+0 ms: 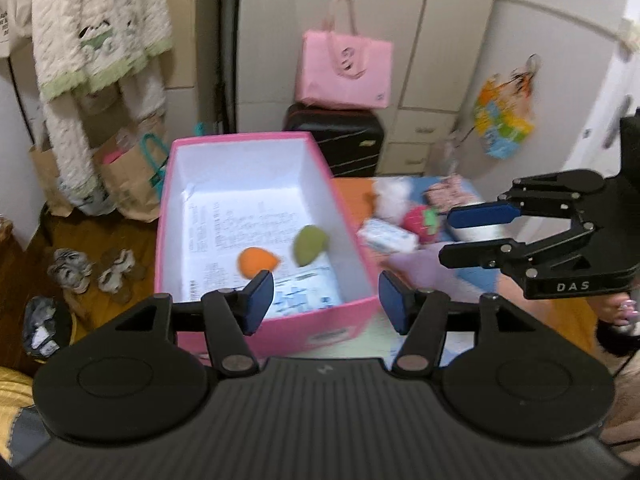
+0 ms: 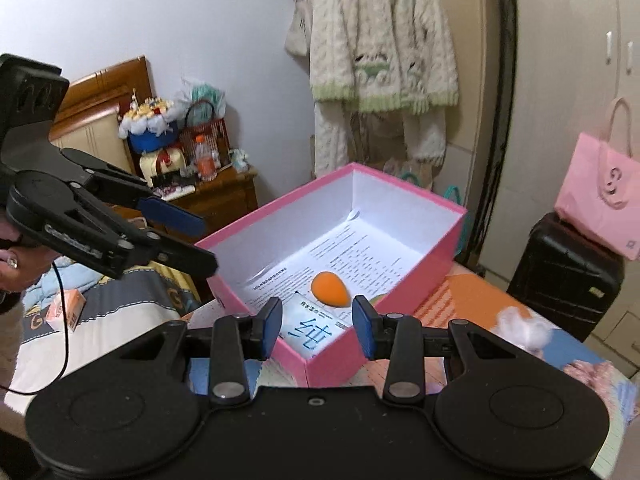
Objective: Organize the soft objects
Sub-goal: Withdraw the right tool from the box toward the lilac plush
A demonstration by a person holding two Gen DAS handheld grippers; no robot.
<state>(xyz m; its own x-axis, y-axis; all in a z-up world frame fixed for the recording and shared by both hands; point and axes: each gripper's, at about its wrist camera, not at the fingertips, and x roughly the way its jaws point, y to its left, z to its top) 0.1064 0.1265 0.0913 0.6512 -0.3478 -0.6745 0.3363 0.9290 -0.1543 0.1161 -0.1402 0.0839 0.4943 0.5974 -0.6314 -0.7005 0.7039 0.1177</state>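
Note:
A pink box [image 1: 208, 148] [image 2: 436, 248] with a white inside stands open on the table. In it lie an orange sponge egg [image 1: 256, 262] [image 2: 330, 288] and a green one [image 1: 309, 242], on printed paper. My left gripper [image 1: 326, 304] is open and empty over the box's near edge. My right gripper [image 2: 317, 326] is open and empty, also at the box's near corner. To the box's right lie a white fluffy ball [image 1: 390, 196] [image 2: 524, 326], a red strawberry plush [image 1: 420, 218] and a white pack [image 1: 386, 236].
The other gripper shows at the right in the left wrist view [image 1: 464, 236] and at the left in the right wrist view [image 2: 192, 240]. A black suitcase [image 1: 336, 140] with a pink bag [image 1: 344, 68] stands behind. Paper bags [image 1: 128, 176] and slippers [image 1: 92, 270] are on the floor.

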